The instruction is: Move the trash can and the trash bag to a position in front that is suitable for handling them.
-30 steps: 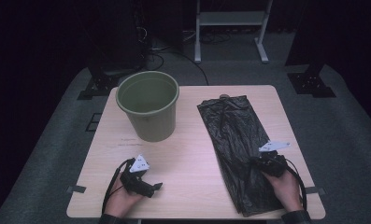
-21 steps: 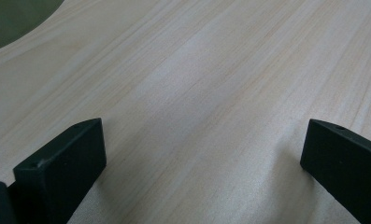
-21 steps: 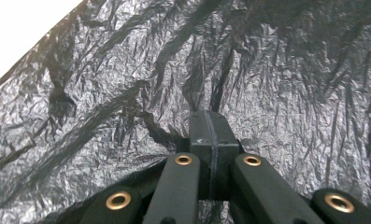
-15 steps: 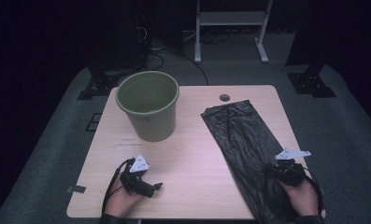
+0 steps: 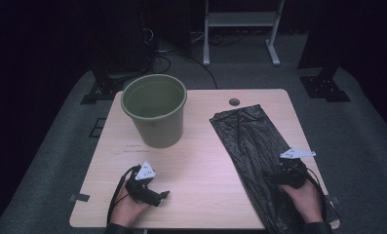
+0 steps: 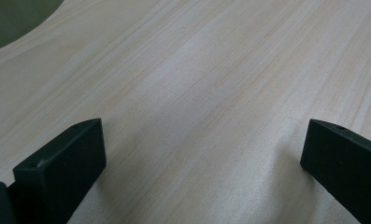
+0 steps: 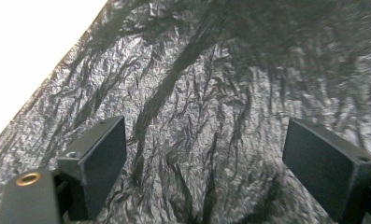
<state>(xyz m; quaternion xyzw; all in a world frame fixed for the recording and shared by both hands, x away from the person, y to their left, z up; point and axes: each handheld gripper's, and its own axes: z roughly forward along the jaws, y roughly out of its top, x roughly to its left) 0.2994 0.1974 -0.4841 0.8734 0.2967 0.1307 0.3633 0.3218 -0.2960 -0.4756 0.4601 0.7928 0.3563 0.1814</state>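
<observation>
The black bag [image 5: 259,161] runs off the frame's bottom edge — its near end hidden beneath the right gripper [image 5: 289,171].

High view: dim room, table [image 5: 201,156] lit from above, surroundings falling to black, soft focus. Left gripper view: even light, faint shadows under the jaws. Right gripper view: bare wood blown out white (top left), bag [image 7: 211,102] creases glinting.
</observation>
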